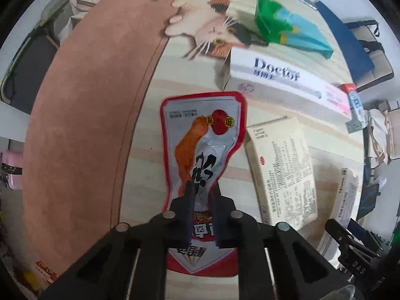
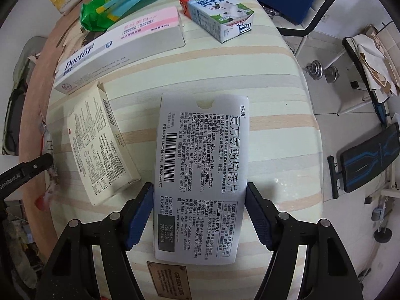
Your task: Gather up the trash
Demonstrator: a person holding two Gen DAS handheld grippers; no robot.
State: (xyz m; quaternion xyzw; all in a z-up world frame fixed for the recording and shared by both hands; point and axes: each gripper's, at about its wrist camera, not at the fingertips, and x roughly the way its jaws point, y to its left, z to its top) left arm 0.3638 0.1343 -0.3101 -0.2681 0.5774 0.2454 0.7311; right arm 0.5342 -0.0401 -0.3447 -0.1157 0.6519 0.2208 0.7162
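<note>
The left gripper (image 1: 202,195) points down and its two dark fingers are pinched tight on a flat, shiny red and silver snack wrapper (image 1: 202,140). It grips the wrapper near the lower middle, so the long top part sticks out ahead of the fingers over the striped cream tablecloth (image 1: 190,75). Pinching a thin, floppy wrapper like this is probably the only way to lift it.

The right gripper (image 2: 200,212) also points down. Its blue pads (image 2: 258,215) stand wide, one on each side of a flat white medicine box with black print (image 2: 201,170). The pads look right at the box edges, but I cannot tell if they press on it.

More trash lies on the table: a long white and pink toothpaste box (image 2: 120,47), a cream medicine box (image 2: 102,145), a green and blue plastic bag (image 2: 112,7) and a small milk carton (image 2: 220,15). No bin is in view.
</note>
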